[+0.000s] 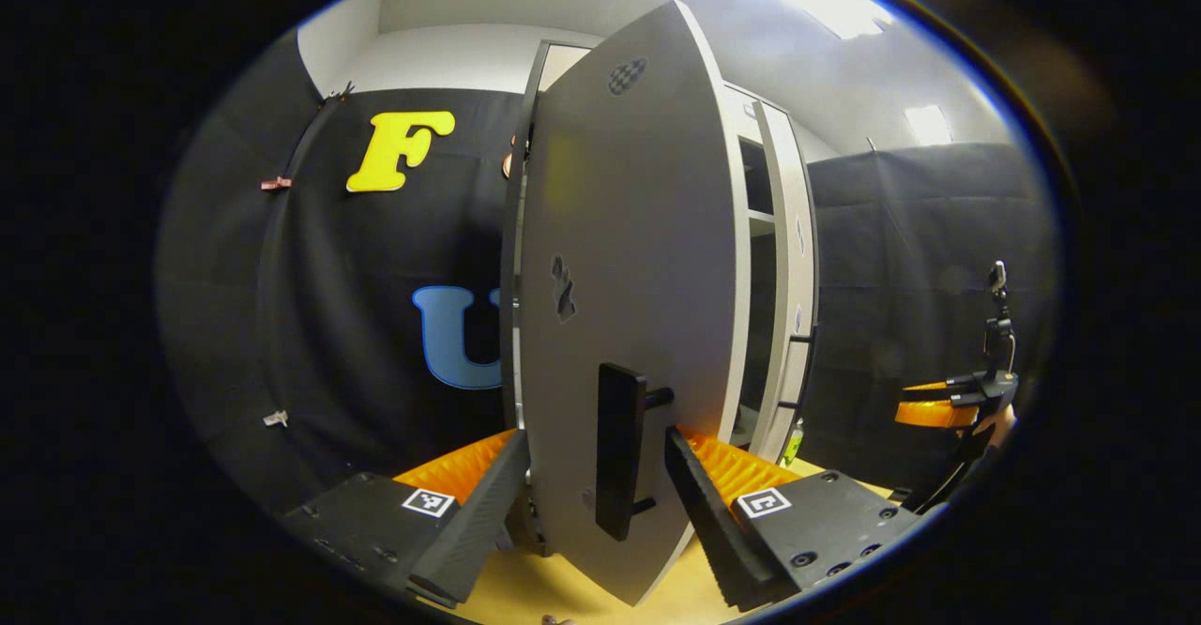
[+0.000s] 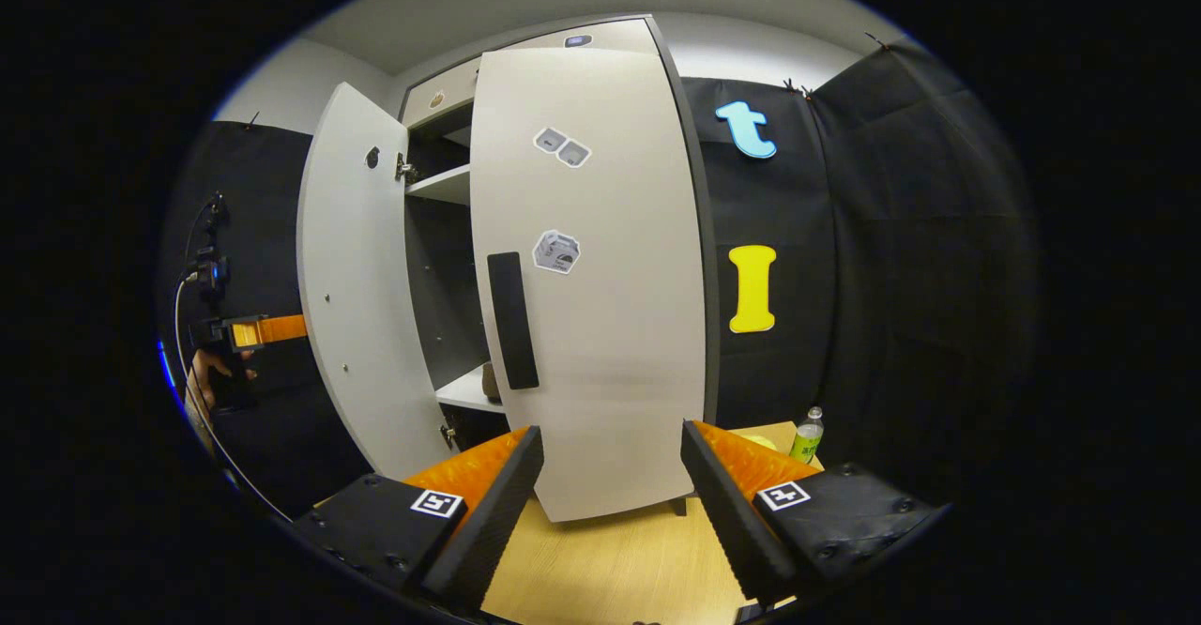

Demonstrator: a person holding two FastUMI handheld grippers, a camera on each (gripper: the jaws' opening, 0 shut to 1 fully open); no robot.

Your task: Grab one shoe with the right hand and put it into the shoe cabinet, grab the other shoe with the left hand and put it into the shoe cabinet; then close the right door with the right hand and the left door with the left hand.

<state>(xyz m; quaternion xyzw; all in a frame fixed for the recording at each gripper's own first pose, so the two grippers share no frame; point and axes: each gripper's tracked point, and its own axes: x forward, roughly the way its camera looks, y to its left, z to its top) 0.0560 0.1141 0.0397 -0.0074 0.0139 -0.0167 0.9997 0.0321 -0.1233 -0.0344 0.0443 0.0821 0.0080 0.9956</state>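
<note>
1. The left gripper (image 1: 600,484) is spread, its fingers on either side of the left door (image 1: 629,306) near the black handle (image 1: 619,451)
2. The right gripper (image 2: 610,484) is spread before the closed right door (image 2: 600,306)
3. A shoe (image 2: 491,381) sits on the cabinet shelf (image 2: 464,390); the cabinet stands on the counter (image 2: 600,559)

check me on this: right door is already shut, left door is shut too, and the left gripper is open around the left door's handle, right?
Not quite: the left door is not shut. The right gripper view shows it swung wide, with the shelves behind it exposed. The rest holds: the right door is closed against the cabinet, and in the left gripper view the left gripper is open, its fingers either side of the door's handle.
</note>
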